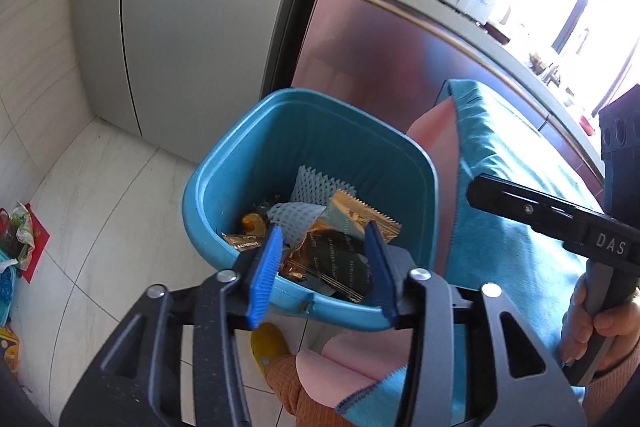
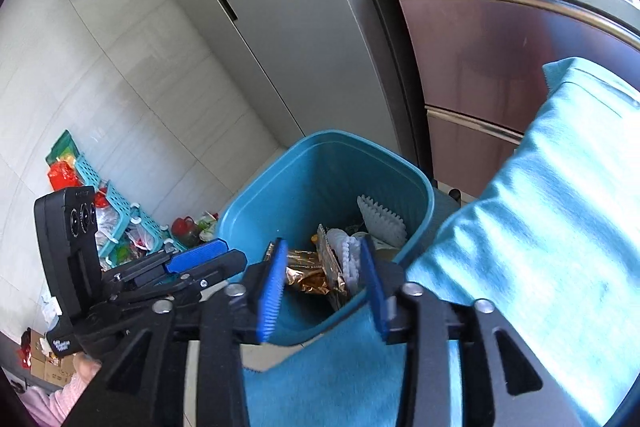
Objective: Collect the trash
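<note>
Left wrist view: my left gripper [image 1: 326, 269] hangs over the near rim of the blue square plastic trash bin [image 1: 224, 183], blue ribbed pads parted, nothing between them, released. Inside the bin I see gold foil wrappers [image 1: 362, 217], a dark green sachet [image 1: 344, 263] and white foam netting [image 1: 320, 185], all lying loose at the bottom. Right of the bin, a teal cloth-covered surface [image 1: 504, 163]; above that surface my right gripper's black body, held by a hand [image 1: 600, 323]. Behind the bin, a grey refrigerator [image 1: 192, 27]. Right wrist view: my right gripper [image 2: 322, 285] also sits above the bin's [image 2: 256, 211] near rim, pads apart and empty, released. Wrappers [image 2: 308, 275] and netting [image 2: 380, 221] rest in the bin below the pads. Left of the bin, the left gripper [image 2: 198, 259] shows from the side. Farther left of the bin, teal plastic baskets [image 2: 116, 211] with bags on the tiled floor [image 2: 132, 115].
</note>
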A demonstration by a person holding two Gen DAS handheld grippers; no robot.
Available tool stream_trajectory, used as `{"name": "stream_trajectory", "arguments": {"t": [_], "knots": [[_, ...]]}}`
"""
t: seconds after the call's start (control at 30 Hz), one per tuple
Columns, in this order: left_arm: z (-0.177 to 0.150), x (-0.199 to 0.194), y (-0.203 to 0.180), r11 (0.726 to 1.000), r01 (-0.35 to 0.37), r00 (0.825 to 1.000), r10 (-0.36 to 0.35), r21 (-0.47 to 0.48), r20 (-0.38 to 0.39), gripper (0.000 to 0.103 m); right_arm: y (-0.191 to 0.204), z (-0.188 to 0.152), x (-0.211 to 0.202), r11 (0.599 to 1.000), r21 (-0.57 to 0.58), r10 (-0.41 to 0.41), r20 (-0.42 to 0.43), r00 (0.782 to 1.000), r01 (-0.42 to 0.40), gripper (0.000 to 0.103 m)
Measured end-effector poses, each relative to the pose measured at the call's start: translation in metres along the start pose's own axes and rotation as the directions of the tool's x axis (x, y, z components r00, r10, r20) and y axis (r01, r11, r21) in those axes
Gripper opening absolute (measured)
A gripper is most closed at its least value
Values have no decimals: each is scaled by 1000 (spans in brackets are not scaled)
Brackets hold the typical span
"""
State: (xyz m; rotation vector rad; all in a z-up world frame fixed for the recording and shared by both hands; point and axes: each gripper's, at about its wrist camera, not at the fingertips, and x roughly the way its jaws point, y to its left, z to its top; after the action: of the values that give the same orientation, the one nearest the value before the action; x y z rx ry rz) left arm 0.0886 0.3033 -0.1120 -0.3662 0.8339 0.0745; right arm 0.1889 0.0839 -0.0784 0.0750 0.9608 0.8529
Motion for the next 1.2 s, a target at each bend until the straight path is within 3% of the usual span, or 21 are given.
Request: {"name": "stream_trajectory", "arguments": {"t": [0.13,0.3,0.43,0.53,0.73,1.03,1.13,1.2], "knots": [[-4,-25,-7,999,10,998,-12,34,61,63,-3,-11,-29,1000,5,-10,71,997,10,54],[-13,-61,-23,996,34,986,-46,79,161,94,-3,-33,-77,998,3,-60,200,978,60,79],[-21,-85,-42,992,52,971,-76,111,229,97,0,-57,-112,990,-8,-133,295,946,142,95],[-28,-97,-61,990,18,955,-59,140,290,97,4,-76,-135,977,-8,-195,356,914,212,96],[-44,-114,-101,982,-34,920,-42,185,390,97,7,-107,-174,931,31,-336,457,824,363,96],[-65,-133,-150,967,-97,859,-39,237,510,97,1,-143,-217,862,113,-467,555,688,495,96],[-70,-135,-163,964,-102,852,-44,247,522,97,-3,-152,-230,849,146,-489,584,648,508,96],[-72,-135,-169,964,-94,853,-51,250,519,98,-3,-156,-236,841,157,-500,591,633,518,96]]}}
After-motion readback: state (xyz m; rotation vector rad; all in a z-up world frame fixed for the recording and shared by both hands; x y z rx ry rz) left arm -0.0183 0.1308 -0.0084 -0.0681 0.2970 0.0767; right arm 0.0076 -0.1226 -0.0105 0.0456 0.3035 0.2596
